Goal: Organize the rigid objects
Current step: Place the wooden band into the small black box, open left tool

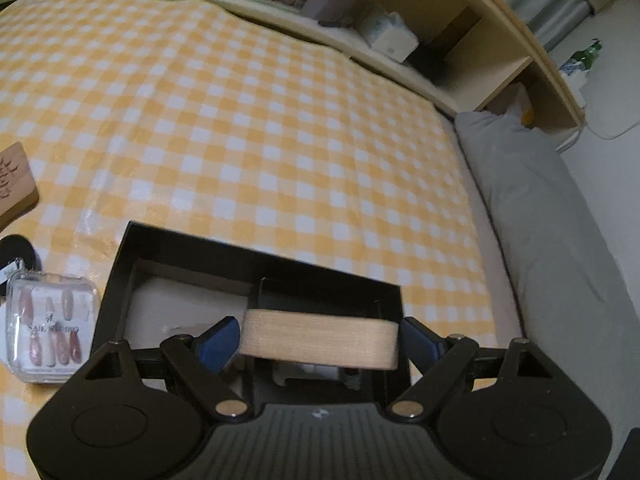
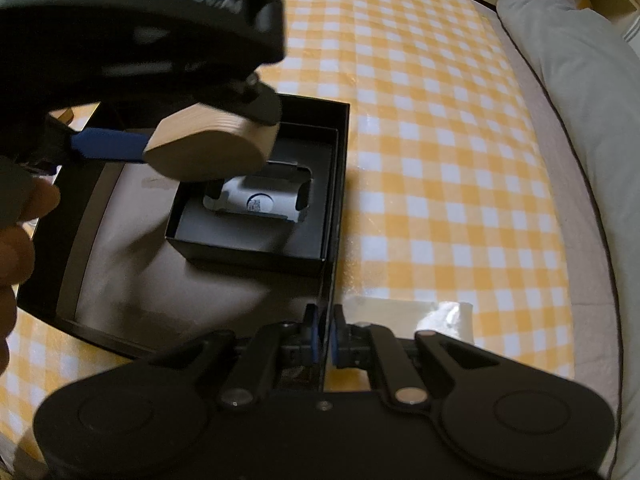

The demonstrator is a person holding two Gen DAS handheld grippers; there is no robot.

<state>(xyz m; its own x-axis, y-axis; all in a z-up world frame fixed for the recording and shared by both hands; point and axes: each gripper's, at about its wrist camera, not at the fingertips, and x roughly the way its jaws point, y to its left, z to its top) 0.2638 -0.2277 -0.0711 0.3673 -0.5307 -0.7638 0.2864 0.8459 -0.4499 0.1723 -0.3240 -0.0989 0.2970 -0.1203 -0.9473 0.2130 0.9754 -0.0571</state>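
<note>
Left gripper [image 1: 320, 338] clamped across a round wooden block [image 1: 320, 342], blue pads [image 1: 218, 344] pressed on both sides, block held edge-on and off the surface. Seen from the right wrist view, same block [image 2: 208, 148] hanging tilted over the far half of the big black box [image 2: 338, 200], above the left edge of the small black box [image 2: 256, 236] but not touching it as far as visible. Right gripper [image 2: 325, 340] narrow, fingers pinched on the near right wall of the big black box, steadying it.

Inside: small black box sitting in the far right corner of the big one, white device [image 2: 260, 200] seated in its cutout. Rest of the big box floor bare, left and near.

Outside, left of the big box in the left wrist view: clear nail case [image 1: 50, 334] near, black round item [image 1: 18, 252] just beyond it, flat wooden piece [image 1: 14, 184] farther, all loose on the yellow checked cloth [image 1: 280, 140]. Small white plastic packet [image 2: 444, 316] on the cloth right of the right gripper.

Progress, judged: early to middle. One item boxed, block mid-placement, likely going to the open floor left of the small box. At least three loose items left to bring in. Shelf clutter [image 1: 388, 32] far back, not part of it as far as can be told
</note>
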